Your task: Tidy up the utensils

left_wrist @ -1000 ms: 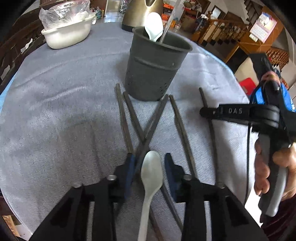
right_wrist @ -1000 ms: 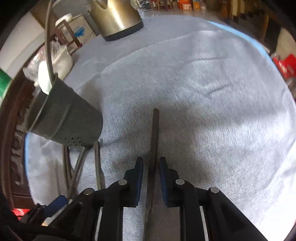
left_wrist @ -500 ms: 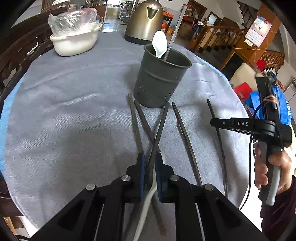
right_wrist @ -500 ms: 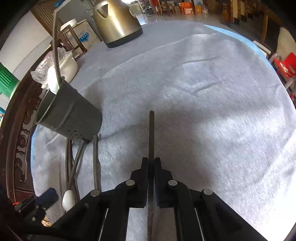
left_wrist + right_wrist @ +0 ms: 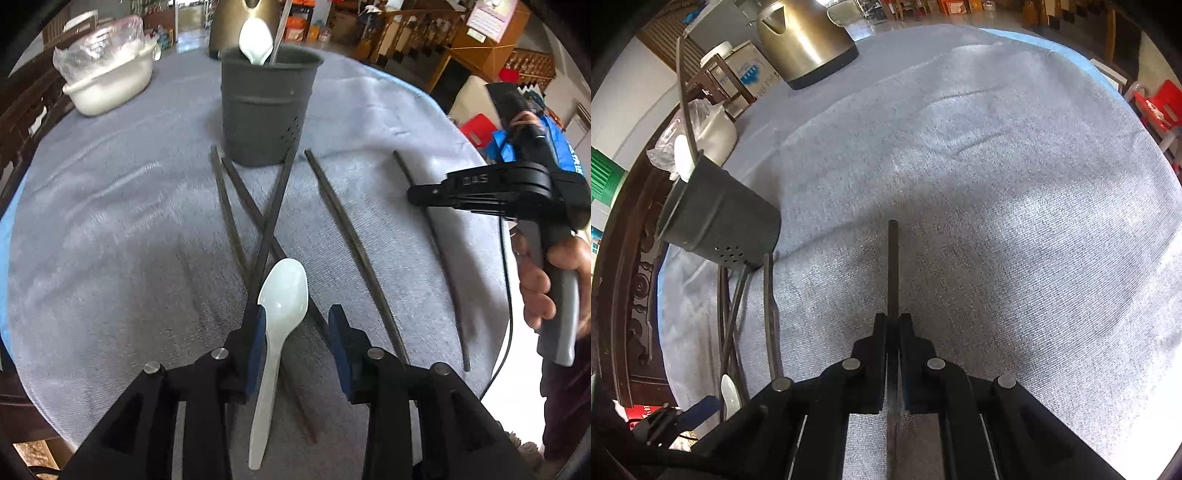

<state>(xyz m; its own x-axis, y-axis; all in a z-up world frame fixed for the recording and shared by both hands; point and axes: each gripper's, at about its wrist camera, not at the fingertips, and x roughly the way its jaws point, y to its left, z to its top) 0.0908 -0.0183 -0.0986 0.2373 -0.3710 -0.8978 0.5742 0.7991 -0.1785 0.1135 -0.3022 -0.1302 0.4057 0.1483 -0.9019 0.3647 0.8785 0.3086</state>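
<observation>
**Spotter:** What's the left doing?

**Me:** My left gripper has just been opening, jaws part-way apart. The white spoon lies between them against the left pad, the right pad clear of it: no grip. Its long axis runs along my fingers, bowl pointing away toward the grey holder straight ahead.

**Spotter:** And the right?

**Me:** Right gripper is clamped tight on a dark chopstick, which runs straight out from the jaws. The holder sits off to its left, so I'd judge the left nearer.
</observation>
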